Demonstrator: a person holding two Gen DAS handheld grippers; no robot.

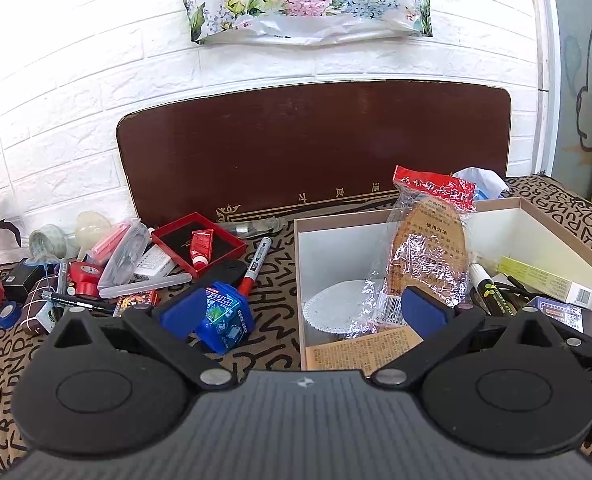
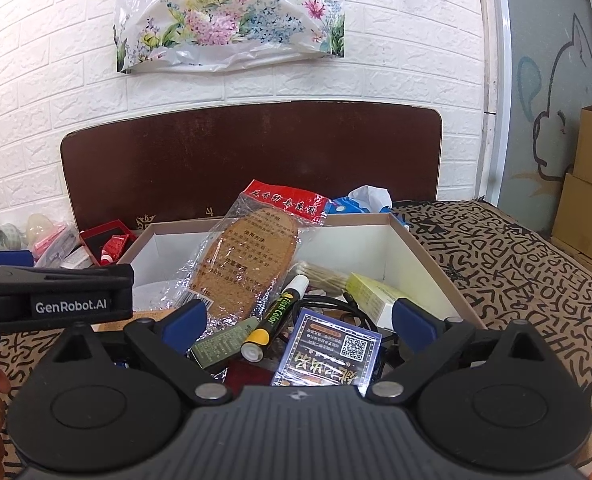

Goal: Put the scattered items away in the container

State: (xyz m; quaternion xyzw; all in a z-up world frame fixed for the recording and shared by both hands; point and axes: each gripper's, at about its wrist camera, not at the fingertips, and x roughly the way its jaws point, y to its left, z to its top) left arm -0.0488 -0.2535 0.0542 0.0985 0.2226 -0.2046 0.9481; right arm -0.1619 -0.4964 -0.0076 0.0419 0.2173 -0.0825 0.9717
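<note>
- Left gripper (image 1: 302, 312): its blue-padded fingers (image 1: 181, 312) stand wide apart with nothing between them; the left pad sits just in front of a blue plastic gum box (image 1: 225, 318) on the letter-print cloth (image 1: 273, 320); the right pad overlaps the near left corner of the open white cardboard box (image 1: 544, 236)
- Between and beyond the left fingers: a clear crinkled packet with a red header holding a brown insole (image 1: 428, 256) leans upright in the box, over a white round doily (image 1: 332, 308)
- Further left of the left fingers: a red-and-white marker pen (image 1: 255, 266); a shallow red tray with a small red tube (image 1: 199, 246); a red tape roll (image 1: 85, 278)
- Right gripper (image 2: 300, 318): fingers (image 2: 414, 322) spread wide, empty, over the near part of the same box (image 2: 436, 264)
- Between the right fingers: a black marker with a yellow band (image 2: 273, 322); a blue card pack with a QR code (image 2: 330, 350); the insole packet (image 2: 251, 256) beyond them
- Left of the right fingers: the other gripper's black body (image 2: 55, 300)
</note>
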